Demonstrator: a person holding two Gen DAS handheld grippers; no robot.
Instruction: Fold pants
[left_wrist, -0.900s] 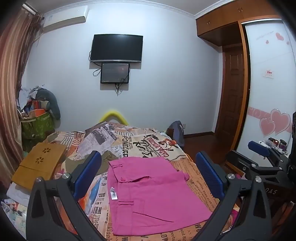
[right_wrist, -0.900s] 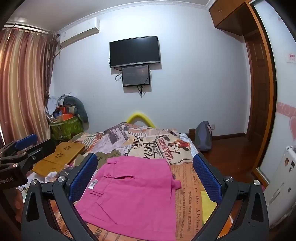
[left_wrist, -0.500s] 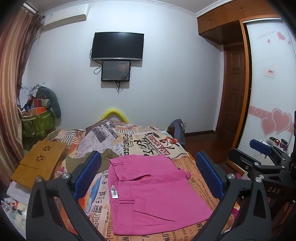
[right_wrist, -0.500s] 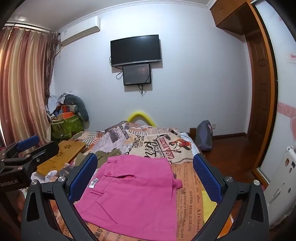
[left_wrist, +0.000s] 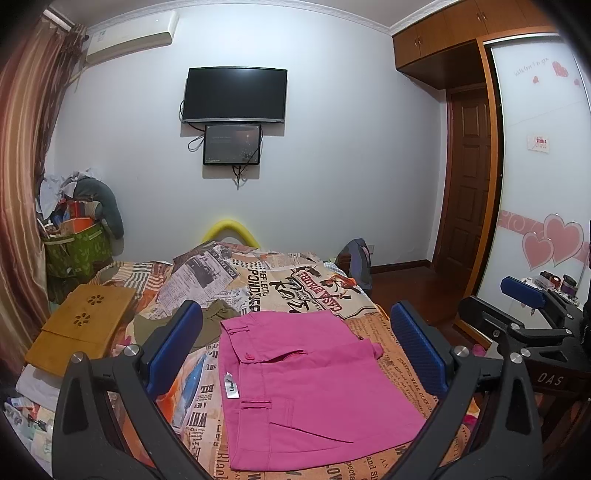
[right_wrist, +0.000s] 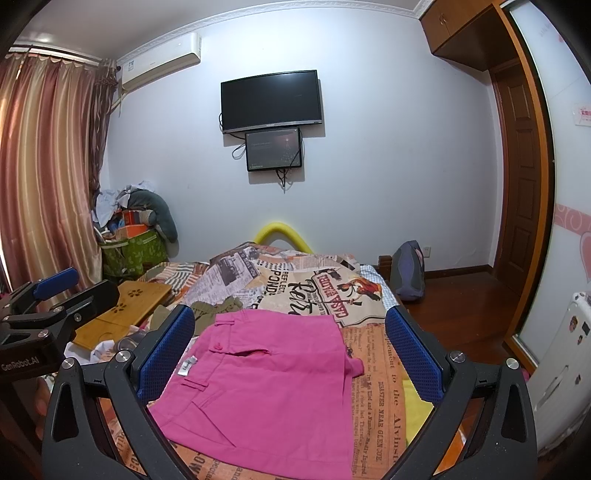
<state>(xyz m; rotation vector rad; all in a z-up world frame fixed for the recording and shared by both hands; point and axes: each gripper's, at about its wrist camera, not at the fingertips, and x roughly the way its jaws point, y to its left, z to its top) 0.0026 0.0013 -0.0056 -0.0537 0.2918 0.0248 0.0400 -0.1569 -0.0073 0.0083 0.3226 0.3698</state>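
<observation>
Pink pants (left_wrist: 310, 391) lie folded into a flat rectangle on the newspaper-print bedspread (left_wrist: 295, 284), waistband toward the far side; they also show in the right wrist view (right_wrist: 266, 387). My left gripper (left_wrist: 295, 350) is open and empty, held above and short of the pants. My right gripper (right_wrist: 291, 354) is open and empty, also held above them. The right gripper also shows at the right edge of the left wrist view (left_wrist: 524, 295), and the left gripper at the left edge of the right wrist view (right_wrist: 55, 284).
An olive garment (left_wrist: 214, 317) lies beyond the pants on the left. A wooden lap tray (left_wrist: 81, 328) sits at the bed's left. A yellow cloth (right_wrist: 415, 410) lies right of the pants. A green bag (right_wrist: 133, 254), a backpack (right_wrist: 408, 271) and a wardrobe (left_wrist: 543, 184) surround the bed.
Both grippers have tilted slightly upward and drawn back a little; the pants have not moved.
</observation>
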